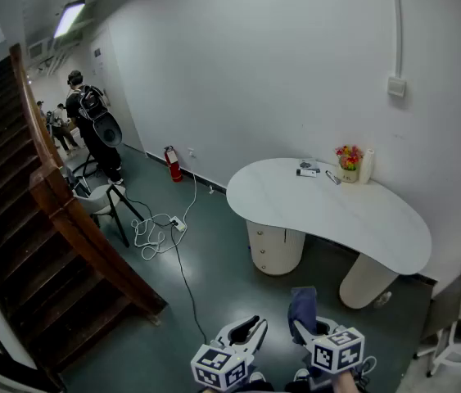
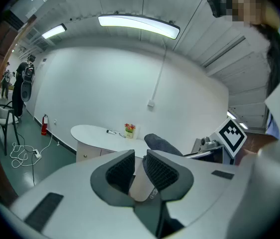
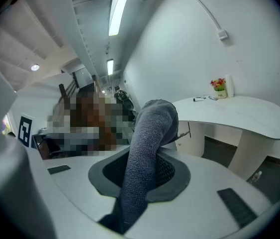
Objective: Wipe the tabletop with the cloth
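Note:
A white kidney-shaped table [image 1: 353,219] stands against the wall across the grey floor, well ahead of both grippers; it also shows in the left gripper view [image 2: 92,133] and the right gripper view [image 3: 244,114]. My right gripper [image 1: 301,332] [image 3: 145,159] is shut on a blue-grey cloth [image 1: 302,304] [image 3: 147,143], which sticks up between its jaws and folds over at the top. My left gripper [image 1: 255,332] [image 2: 140,157] is beside it, jaws a narrow gap apart with nothing between them. The cloth [image 2: 160,144] shows just past the left jaws.
On the table's far end sit a small pot of flowers [image 1: 348,159], a white bottle [image 1: 367,165] and a few small dark items [image 1: 309,169]. Left: a wooden staircase [image 1: 33,219], floor cables [image 1: 158,232], a fire extinguisher [image 1: 171,163], a person with a backpack [image 1: 91,117].

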Motion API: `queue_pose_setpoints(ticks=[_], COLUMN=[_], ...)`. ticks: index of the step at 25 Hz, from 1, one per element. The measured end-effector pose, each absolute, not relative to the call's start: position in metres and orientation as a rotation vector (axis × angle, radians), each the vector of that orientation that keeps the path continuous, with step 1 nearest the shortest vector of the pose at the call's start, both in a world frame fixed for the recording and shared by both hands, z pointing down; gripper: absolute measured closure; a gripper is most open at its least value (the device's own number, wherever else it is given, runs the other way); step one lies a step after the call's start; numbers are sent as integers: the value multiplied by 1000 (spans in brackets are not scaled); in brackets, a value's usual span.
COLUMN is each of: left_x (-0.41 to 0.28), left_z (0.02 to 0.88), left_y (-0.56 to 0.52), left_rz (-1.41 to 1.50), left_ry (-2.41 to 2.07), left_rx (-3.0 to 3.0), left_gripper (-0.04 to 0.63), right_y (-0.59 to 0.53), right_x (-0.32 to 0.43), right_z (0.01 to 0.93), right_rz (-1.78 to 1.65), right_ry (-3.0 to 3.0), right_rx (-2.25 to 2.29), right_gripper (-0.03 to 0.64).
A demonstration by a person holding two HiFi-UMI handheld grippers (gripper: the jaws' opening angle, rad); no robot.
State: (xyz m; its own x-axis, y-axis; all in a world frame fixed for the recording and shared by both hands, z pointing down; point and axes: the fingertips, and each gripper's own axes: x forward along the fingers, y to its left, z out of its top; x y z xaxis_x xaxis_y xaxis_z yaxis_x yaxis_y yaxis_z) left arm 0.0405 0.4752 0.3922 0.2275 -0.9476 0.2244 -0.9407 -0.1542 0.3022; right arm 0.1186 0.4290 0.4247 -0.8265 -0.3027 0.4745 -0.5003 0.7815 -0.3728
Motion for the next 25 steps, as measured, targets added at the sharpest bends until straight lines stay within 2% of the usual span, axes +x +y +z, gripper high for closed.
queue_pose_setpoints(ticks=[14,25], left_x=[2,-11], left_z=[408,412], left_y=[472,404], left_rz=[-58,-86], left_ry=[-1698,-1635], left_rx=[2143,2188], left_gripper=[525,525], right_y=[427,359], right_x=[91,75], right_z=[443,456], right_rz=[714,783], right_ry=[-2527,-2499], right_rx=[668,699], right_gripper=[546,546])
